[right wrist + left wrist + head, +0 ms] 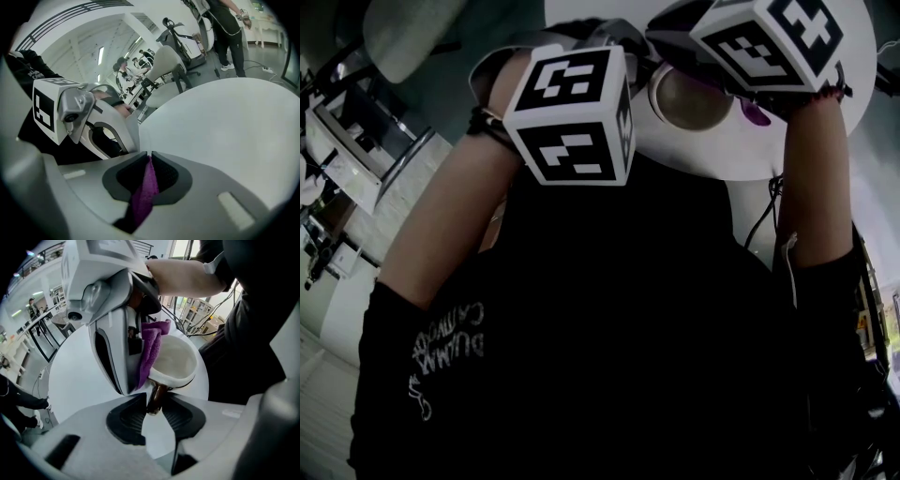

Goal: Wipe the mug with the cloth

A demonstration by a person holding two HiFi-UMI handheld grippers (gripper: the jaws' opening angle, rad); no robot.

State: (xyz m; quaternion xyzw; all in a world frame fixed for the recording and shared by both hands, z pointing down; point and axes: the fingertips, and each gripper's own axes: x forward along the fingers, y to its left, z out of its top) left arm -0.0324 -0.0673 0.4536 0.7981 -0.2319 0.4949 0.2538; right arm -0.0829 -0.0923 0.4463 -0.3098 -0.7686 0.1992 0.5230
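The white mug (177, 363) shows its pale inside, with its brown handle (156, 398) toward me. My left gripper (152, 405) is shut on that handle, pads touching both sides. The purple cloth (151, 345) lies against the mug's rim and outer wall, pinched in my right gripper (150, 157), which is shut on it; the rest of the cloth (143, 197) hangs down from the pads. In the head view the mug (692, 98) sits between the two marker cubes over the white round table (741, 155), with a bit of cloth (755, 114) beside it. Both sets of fingertips are hidden there.
The white round table (225, 122) spreads beyond the right gripper. A pale chair (166, 65) and exercise machines stand past its far edge, with people (229, 23) in the background. My black shirt (609, 356) fills the lower head view.
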